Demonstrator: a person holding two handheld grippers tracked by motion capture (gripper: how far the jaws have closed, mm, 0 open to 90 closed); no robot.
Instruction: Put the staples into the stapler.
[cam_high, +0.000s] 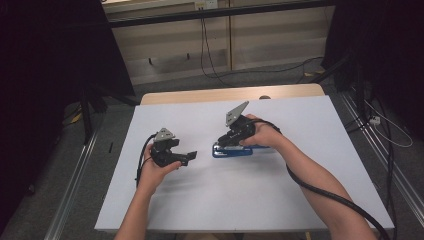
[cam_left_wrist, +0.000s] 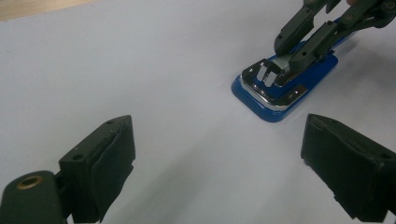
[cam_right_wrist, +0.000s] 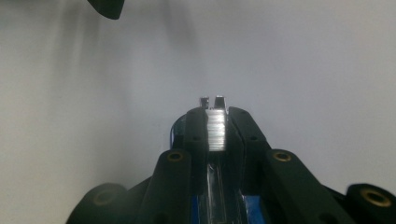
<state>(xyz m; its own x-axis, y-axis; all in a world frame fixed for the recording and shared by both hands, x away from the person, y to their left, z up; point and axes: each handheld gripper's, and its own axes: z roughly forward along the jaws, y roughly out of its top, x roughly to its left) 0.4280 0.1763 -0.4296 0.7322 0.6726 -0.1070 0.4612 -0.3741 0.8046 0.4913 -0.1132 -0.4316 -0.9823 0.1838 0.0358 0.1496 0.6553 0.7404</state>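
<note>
The blue stapler (cam_high: 232, 150) lay near the middle of the white tabletop (cam_high: 300, 190). The right tongs (cam_high: 223, 141) pinched its staple strip (cam_right_wrist: 215, 130) (narrow grip); the left tongs (cam_high: 191, 156) stood wide, empty, just beside.

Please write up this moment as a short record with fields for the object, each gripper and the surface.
object: blue stapler with a metal top, lying flat on the table
right gripper: right gripper closed on a strip of staples at the stapler's metal channel
left gripper: left gripper open, nothing between its jaws, held apart from the stapler and pointing toward it
surface: white table
contact: left gripper touches neither the stapler nor the right gripper
</note>
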